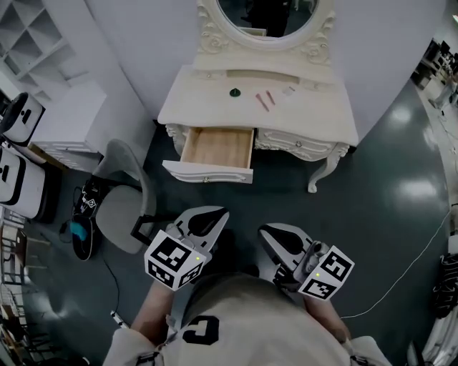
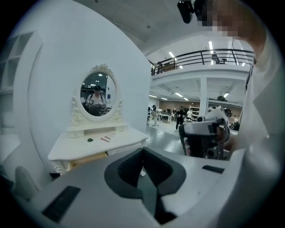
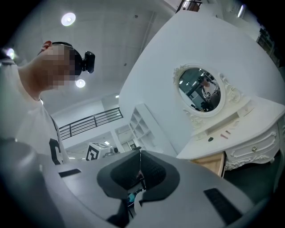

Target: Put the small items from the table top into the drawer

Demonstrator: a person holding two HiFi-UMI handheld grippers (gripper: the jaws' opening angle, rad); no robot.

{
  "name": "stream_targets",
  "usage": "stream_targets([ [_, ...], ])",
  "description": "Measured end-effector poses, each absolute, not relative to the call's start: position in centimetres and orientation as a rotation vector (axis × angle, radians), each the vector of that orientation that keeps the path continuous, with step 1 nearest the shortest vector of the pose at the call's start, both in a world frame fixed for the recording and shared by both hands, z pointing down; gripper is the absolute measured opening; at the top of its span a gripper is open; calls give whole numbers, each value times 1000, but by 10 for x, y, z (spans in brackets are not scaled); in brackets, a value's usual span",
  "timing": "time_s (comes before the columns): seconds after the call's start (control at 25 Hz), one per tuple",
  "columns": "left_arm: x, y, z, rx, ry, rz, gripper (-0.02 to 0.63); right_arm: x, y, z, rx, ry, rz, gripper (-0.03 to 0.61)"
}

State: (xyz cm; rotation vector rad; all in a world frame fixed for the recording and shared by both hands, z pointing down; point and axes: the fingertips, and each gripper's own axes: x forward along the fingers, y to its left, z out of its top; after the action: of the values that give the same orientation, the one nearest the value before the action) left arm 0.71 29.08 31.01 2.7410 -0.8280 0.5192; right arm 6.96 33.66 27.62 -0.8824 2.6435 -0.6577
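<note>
So the person was standing back from the white dressing table (image 1: 315, 107), holding both grippers low in front of the body, well apart from the furniture. The left gripper (image 1: 215, 216) had its jaws squeezed together with nothing between them. The right gripper (image 1: 270, 232) was the same, closed up tight on nothing.

All the small stuff was sitting on the table top, below the oval mirror (image 1: 266, 16). There was a dark round thing (image 1: 234, 92), then a pair of pink sticks (image 1: 265, 100) lying side by side just right of it, and a small pale piece (image 1: 288, 91) further right, which I couldn't really make out. None of them were touching each other.

The drawer (image 1: 217, 149) on the left side of the table was pulled out, with its wooden bottom showing. The items were up on the top behind it, a bit off to the right. A grey chair (image 1: 118, 186) stood near the drawer's left.
</note>
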Motion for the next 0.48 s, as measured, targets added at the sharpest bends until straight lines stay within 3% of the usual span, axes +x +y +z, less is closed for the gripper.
stream_targets([
  [0.48, -18, 181, 317, 2705, -815, 416, 57, 48, 241, 286, -990, 2685, -721, 28],
])
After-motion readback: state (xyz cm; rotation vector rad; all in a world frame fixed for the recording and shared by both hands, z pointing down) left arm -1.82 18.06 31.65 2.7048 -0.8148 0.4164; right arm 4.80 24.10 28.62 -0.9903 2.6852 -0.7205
